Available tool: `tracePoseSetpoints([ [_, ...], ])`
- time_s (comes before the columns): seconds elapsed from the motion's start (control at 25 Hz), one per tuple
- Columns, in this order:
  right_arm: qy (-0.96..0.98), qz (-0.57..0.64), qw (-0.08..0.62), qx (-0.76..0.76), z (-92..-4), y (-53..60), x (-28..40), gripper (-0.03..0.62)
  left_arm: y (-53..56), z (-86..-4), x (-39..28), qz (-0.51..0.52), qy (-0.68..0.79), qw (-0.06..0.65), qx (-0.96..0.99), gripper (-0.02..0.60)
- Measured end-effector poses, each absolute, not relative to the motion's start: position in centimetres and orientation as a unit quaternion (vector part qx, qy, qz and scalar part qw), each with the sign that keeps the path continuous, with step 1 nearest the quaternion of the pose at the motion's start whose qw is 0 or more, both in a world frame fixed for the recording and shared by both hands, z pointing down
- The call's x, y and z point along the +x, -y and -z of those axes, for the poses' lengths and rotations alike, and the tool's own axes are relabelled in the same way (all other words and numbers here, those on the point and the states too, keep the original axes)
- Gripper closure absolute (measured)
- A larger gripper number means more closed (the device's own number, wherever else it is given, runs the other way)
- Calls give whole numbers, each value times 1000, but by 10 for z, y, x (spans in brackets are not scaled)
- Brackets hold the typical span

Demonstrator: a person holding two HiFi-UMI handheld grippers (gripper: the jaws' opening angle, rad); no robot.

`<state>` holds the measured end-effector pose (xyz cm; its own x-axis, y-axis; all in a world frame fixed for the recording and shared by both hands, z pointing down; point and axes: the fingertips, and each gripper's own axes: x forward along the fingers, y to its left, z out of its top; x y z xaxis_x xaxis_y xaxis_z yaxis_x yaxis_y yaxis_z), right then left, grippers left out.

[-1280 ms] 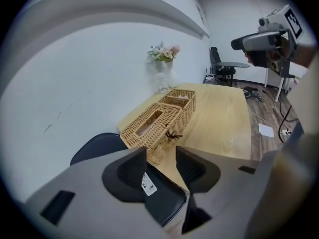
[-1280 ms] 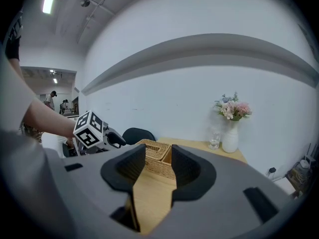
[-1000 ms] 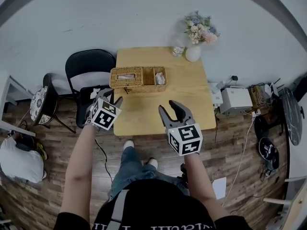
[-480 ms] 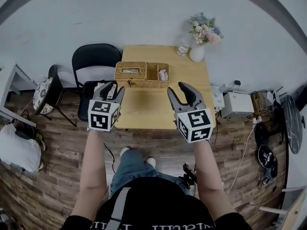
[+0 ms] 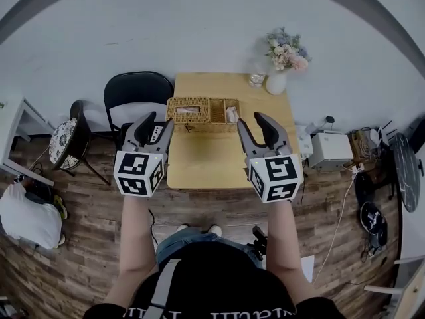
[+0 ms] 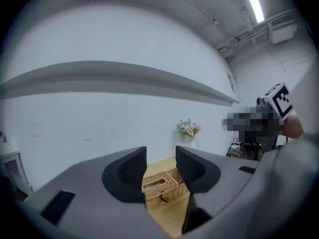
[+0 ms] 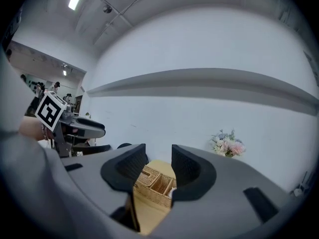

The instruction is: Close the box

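1. Both grippers are empty. The left gripper [image 5: 158, 119] and right gripper [image 5: 253, 119] have their jaws partway apart with just air between the pads.
2. The box [image 5: 202, 110] is a wicker one on the table [image 5: 199, 168], ahead of and below both tools and well apart from either. Each gripper view frames it through the gap in its own jaws, so both are aimed at it but nowhere near touching.
3. The half on the left tool's side has a woven top with a slot cut in it. The half on the right tool's side is open compartments with something white inside. I honestly can't tell which piece is meant to fold shut, or whether that slotted top is fully down.
4. Handling guess: it's wicker, so light, fairly stiff with a bit of give, and rough enough that the pads shouldn't slip. Being that light, it'll probably skate across the smooth tabletop if pushed from one side only.
5. I'd grab the front edge of the slotted top with the left tool, near the small dark tie [image 6: 162, 198] on the front wall. The right tool can steady the rim on its own side.
6. Watch the vase [image 5: 275, 84] and glass [image 5: 256, 79] beyond the right tool, past the box. A hard shove could send the box their way.
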<state>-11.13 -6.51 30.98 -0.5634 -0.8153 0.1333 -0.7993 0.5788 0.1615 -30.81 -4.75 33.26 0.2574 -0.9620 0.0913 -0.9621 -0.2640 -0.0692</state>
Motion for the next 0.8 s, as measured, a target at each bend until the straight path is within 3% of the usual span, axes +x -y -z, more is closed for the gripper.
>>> tracePoseSetpoints([
  [0.16,868,41,97,486,-300,54,-108,425,47,-305,-308,-26,590,-35,806,410],
  [0.36,856,53,87,507,-295,51,-97,494,49,-289,-305,-7,579,-63,813,416],
  [0.4,854,50,81,511,-294,51,-95,529,50,-289,-305,-8,580,-67,812,441],
  [0.56,852,48,64,518,-286,48,-94,569,52,-287,-313,-22,593,-71,802,569],
  [0.8,850,57,55,520,-281,48,-96,579,52,-272,-311,-14,584,-88,807,569],
])
